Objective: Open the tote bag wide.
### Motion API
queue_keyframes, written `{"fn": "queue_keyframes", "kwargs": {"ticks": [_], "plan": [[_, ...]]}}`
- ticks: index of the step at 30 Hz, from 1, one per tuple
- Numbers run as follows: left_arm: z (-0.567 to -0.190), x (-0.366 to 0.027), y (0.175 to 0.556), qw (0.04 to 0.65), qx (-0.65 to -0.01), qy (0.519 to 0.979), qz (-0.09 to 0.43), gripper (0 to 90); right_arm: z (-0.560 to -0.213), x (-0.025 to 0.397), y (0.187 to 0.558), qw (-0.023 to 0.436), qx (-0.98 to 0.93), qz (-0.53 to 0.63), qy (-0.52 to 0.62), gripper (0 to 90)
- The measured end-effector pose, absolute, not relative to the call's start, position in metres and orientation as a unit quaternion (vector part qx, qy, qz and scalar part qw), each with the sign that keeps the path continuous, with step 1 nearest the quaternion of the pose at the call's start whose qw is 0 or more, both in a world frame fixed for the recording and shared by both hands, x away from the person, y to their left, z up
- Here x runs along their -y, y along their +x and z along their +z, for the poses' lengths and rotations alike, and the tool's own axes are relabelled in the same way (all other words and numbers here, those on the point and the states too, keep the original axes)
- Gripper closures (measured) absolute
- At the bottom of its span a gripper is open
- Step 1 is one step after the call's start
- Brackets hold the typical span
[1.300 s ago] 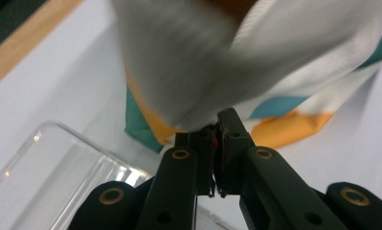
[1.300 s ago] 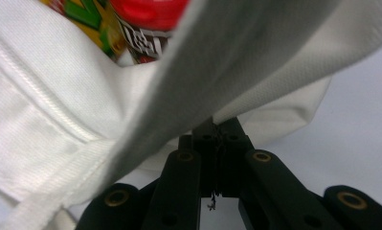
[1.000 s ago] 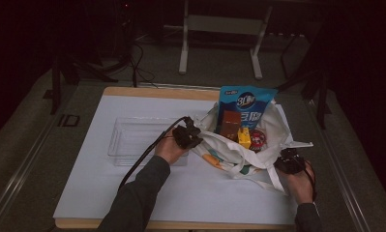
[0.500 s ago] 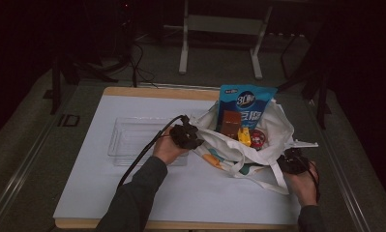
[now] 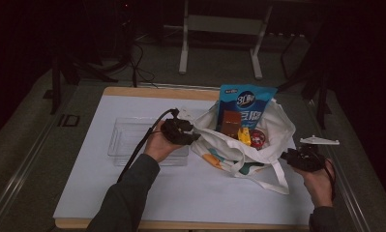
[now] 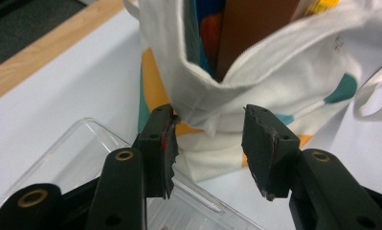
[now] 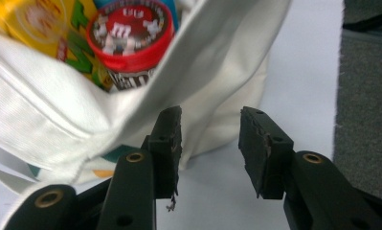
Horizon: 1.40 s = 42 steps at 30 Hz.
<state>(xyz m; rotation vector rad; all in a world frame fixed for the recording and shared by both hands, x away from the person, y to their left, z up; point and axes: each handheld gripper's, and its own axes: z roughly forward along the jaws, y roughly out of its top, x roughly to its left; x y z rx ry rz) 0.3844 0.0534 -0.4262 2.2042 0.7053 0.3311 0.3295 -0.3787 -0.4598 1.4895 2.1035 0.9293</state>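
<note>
The white tote bag (image 5: 244,145) is lying open near the middle of the table (image 5: 84,193), packed with snacks (a blue pouch (image 5: 246,104) is sticking up at the back). The left gripper (image 5: 194,137) is reaching in from the bag's left edge, its forearm angling across a clear tray (image 5: 127,140), with the 2 jaws standing apart around the bag's rim, not gripping it. The right gripper (image 5: 283,157) is hovering beside the bag's right side, jaws apart and empty.

Clear tray (image 5: 132,140), perhaps empty
</note>
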Motion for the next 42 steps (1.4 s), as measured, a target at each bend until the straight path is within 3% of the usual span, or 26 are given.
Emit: {"fn": "queue_keyframes", "kwargs": {"ticks": [15,24,27,31,36,42], "plan": [[-0.392,-0.064,0.376,0.447,-0.264,0.843,0.139,52.5,-0.411,0.387,0.328,0.237,-0.735,0.379,0.51,55.1],[-0.39,-0.048,0.384,0.437,-0.272,0.844,0.148,52.9,-0.397,0.383,0.344,0.263,-0.716,0.39,0.515,53.7],[-0.396,-0.043,0.388,0.428,-0.277,0.848,0.148,56.1,-0.397,0.38,0.35,0.27,-0.714,0.392,0.515,58.4],[-0.402,-0.037,0.391,0.412,-0.286,0.851,0.157,69.5,-0.4,0.374,0.355,0.269,-0.721,0.39,0.506,77.7],[-0.408,-0.031,0.394,0.399,-0.291,0.854,0.162,78.4,-0.406,0.369,0.358,0.267,-0.726,0.384,0.505,81.1],[-0.419,-0.019,0.397,0.371,-0.289,0.867,0.167,78.1,-0.416,0.364,0.363,0.26,-0.731,0.377,0.506,82.2]]}}
